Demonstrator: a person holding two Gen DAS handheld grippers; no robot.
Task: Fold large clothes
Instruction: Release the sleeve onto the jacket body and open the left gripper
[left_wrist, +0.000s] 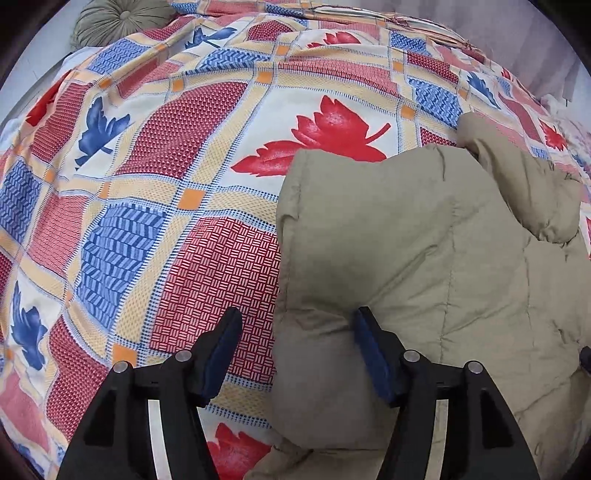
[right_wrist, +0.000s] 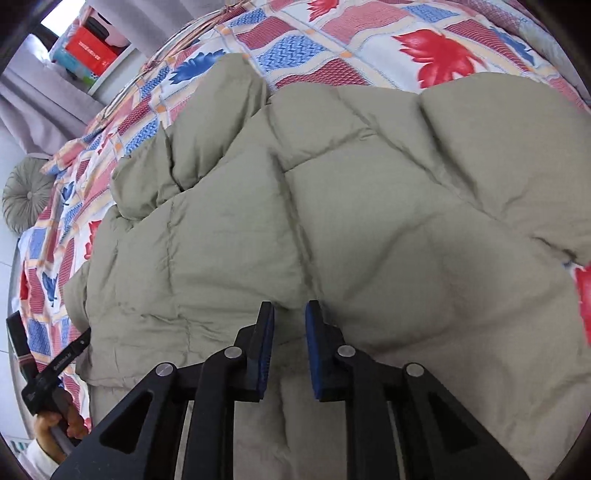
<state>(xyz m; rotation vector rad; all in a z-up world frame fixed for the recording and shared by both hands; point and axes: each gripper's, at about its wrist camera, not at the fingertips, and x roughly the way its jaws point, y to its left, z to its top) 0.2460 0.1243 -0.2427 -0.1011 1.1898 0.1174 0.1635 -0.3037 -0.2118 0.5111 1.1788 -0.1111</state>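
Jacket (right_wrist: 332, 206): my khaki quilted jacket is lying spread on the patterned bedspread (left_wrist: 155, 155), filling the space ahead of and beneath my right tool.
Left gripper (left_wrist: 297, 321): I am holding it released, jaws standing well apart; the jacket's edge (left_wrist: 317, 258) is lying just ahead, under the right-hand pad (left_wrist: 373, 354), with bedspread under the other.
Right gripper (right_wrist: 290, 314): I am keeping its pads (right_wrist: 264, 343) narrowly apart above a seam in the quilting; I cannot tell whether fabric is being pinched.
Round cushion (left_wrist: 122, 18): sitting far ahead, beyond the bedspread.
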